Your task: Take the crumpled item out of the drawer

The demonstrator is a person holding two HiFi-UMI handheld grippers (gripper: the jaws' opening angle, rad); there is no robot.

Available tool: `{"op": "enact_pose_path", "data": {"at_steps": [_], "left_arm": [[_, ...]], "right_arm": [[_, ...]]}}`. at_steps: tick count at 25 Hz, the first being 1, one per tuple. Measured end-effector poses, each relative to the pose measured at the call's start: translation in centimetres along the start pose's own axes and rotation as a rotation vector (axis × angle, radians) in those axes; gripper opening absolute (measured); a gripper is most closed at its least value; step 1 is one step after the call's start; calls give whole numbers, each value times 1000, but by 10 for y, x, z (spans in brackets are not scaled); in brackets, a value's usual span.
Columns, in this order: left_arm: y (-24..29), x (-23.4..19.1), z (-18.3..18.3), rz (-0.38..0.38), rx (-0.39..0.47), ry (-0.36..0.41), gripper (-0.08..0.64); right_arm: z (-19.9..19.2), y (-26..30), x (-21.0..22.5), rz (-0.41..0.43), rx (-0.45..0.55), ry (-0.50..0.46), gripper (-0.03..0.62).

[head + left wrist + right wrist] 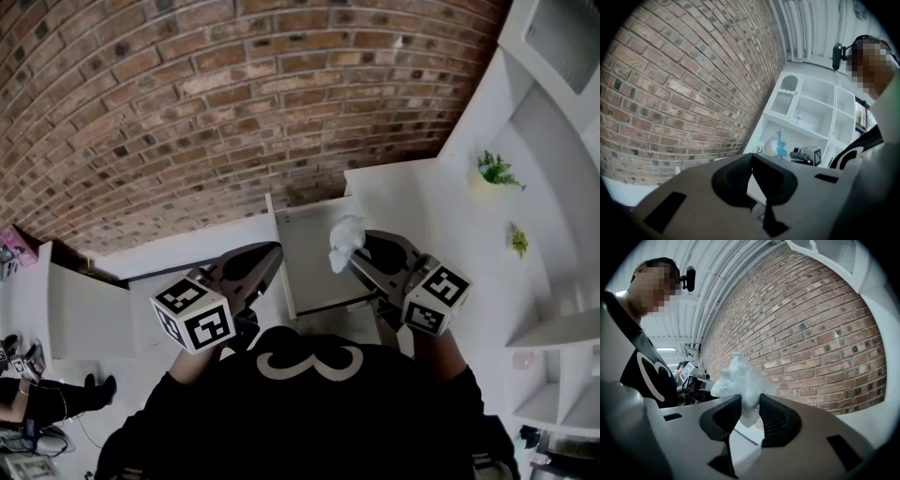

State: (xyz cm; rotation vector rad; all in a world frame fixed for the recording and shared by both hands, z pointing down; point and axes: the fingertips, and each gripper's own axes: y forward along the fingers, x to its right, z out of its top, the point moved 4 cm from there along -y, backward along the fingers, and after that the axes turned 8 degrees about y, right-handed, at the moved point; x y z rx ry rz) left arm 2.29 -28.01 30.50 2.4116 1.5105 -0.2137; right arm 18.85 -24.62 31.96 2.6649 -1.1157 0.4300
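Rising behind the drawer (307, 267) (open) is a brick wall (234, 94).

Person wears black shirt (309, 422) with white emblem (309, 361).

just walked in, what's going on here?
A person is working with a handheld gripper in each hand at an open white drawer in front of a brick wall. The right gripper is clamped on the crumpled white item and holds it up above the drawer, apparently clear of it. The left gripper hangs beside the drawer with its jaws together and nothing between them.
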Motion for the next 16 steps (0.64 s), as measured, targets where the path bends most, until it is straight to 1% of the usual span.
{"op": "enact_pose_path", "data": {"at_steps": [11, 16], "left_arm": [[-4, -17, -9, 31, -3, -31, 3], [-2, -23, -11, 25, -7, -37, 3]], "right_arm": [[-7, 11, 5, 8, -24, 4, 126], [-8, 18, 7, 8, -32, 1, 126]]}}
